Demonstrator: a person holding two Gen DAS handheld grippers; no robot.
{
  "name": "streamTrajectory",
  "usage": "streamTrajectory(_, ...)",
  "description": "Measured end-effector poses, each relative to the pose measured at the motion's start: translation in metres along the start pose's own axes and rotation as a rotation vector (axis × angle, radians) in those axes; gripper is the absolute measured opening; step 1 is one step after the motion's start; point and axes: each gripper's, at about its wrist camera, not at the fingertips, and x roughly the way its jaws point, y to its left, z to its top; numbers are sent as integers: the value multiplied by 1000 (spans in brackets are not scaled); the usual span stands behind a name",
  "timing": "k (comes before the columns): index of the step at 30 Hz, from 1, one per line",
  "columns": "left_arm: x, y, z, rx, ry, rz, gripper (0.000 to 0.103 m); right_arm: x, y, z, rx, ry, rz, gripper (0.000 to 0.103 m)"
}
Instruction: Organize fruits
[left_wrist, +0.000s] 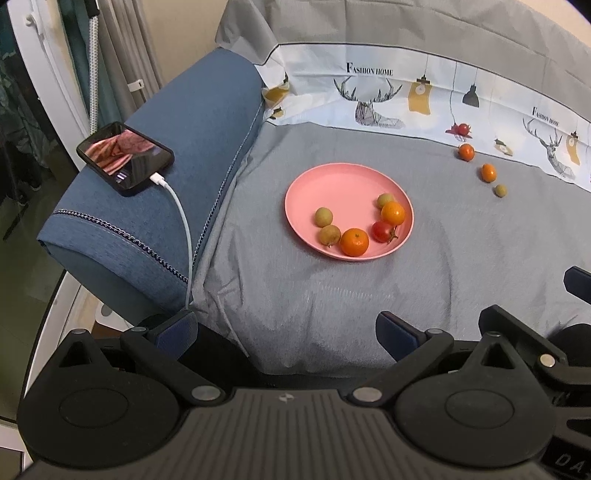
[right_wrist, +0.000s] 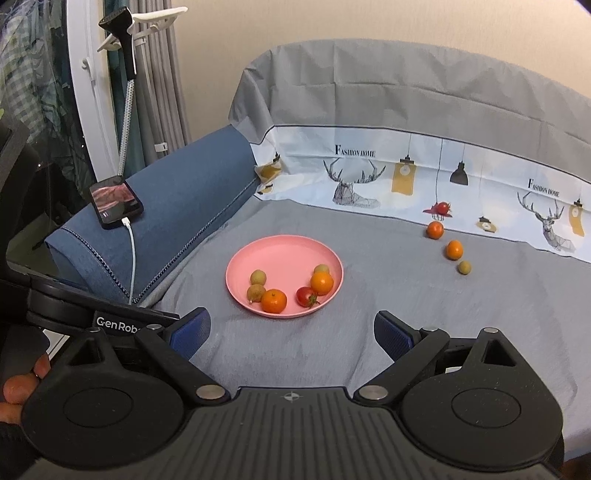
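Note:
A pink plate (left_wrist: 332, 184) (right_wrist: 280, 254) sits on the grey sheet. It holds several fruits: two oranges (left_wrist: 354, 242) (right_wrist: 274, 300), a red tomato (left_wrist: 383, 231) (right_wrist: 306, 296) and small green-brown fruits (left_wrist: 324, 216) (right_wrist: 258, 276). Four more fruits lie in a line at the far right: a tomato (left_wrist: 462, 129) (right_wrist: 443, 208), two oranges (left_wrist: 466, 151) (right_wrist: 435, 230) and a small green fruit (left_wrist: 500, 190) (right_wrist: 464, 267). My left gripper (left_wrist: 291, 332) is open and empty, well short of the plate. My right gripper (right_wrist: 291, 332) is open and empty, also short of the plate.
A phone (left_wrist: 125, 158) (right_wrist: 115, 201) on a white charging cable (left_wrist: 181, 218) lies on the blue sofa arm (left_wrist: 192, 147) at the left. A printed sheet covers the sofa back (left_wrist: 406, 92). The left gripper's body (right_wrist: 74, 306) shows at the left of the right wrist view.

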Motion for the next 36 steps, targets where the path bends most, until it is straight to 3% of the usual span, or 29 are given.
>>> streamTrajectory(25, 56, -30, 44, 72, 92, 22, 103, 62, -39, 4, 94, 83, -18, 96)
streamTrajectory(36, 108, -87, 104, 116, 132, -24, 103, 110, -126, 3, 251, 77, -192, 96)
